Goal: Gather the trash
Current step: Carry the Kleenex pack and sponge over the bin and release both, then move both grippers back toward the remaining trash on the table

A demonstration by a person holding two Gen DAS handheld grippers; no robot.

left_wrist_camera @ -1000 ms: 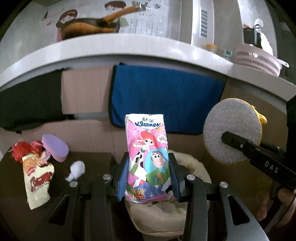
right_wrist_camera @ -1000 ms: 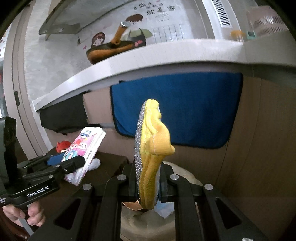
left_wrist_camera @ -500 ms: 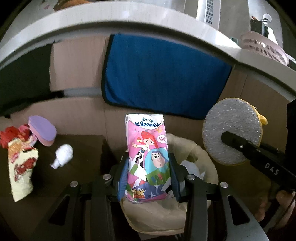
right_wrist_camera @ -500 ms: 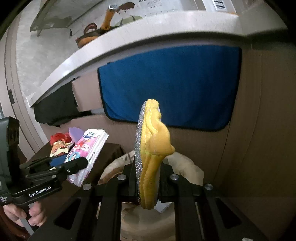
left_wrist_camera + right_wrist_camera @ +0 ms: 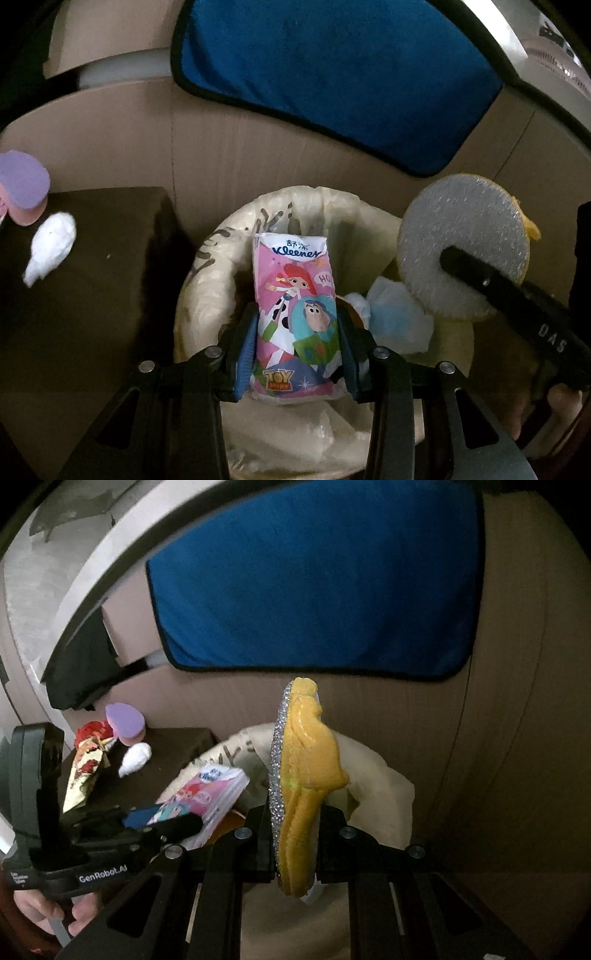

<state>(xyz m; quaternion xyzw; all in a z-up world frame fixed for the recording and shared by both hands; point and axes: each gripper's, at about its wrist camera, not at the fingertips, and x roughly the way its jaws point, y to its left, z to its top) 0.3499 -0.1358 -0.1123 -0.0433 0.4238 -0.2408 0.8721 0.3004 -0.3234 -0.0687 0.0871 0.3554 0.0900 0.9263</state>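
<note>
My left gripper (image 5: 297,343) is shut on a pink Kleenex tissue pack (image 5: 295,306) and holds it over the open bag-lined trash bin (image 5: 207,254). My right gripper (image 5: 295,834) is shut on a round yellow sponge with a silver scrub face (image 5: 306,775), held on edge above the bin (image 5: 373,775). The sponge (image 5: 461,243) and the right gripper's finger show at the right in the left wrist view. The tissue pack (image 5: 207,797) and left gripper show at the lower left in the right wrist view. Crumpled tissue and plastic (image 5: 395,317) lie inside the bin.
A dark low table (image 5: 92,277) left of the bin holds a white paper wad (image 5: 50,243), a purple and pink sponge (image 5: 22,184) and a snack wrapper (image 5: 85,771). A blue towel (image 5: 325,74) hangs on the cabinet front behind the bin.
Both grippers have tipped downward and moved in over the bin. The counter top has left the views and the bin's opening now fills the middle.
</note>
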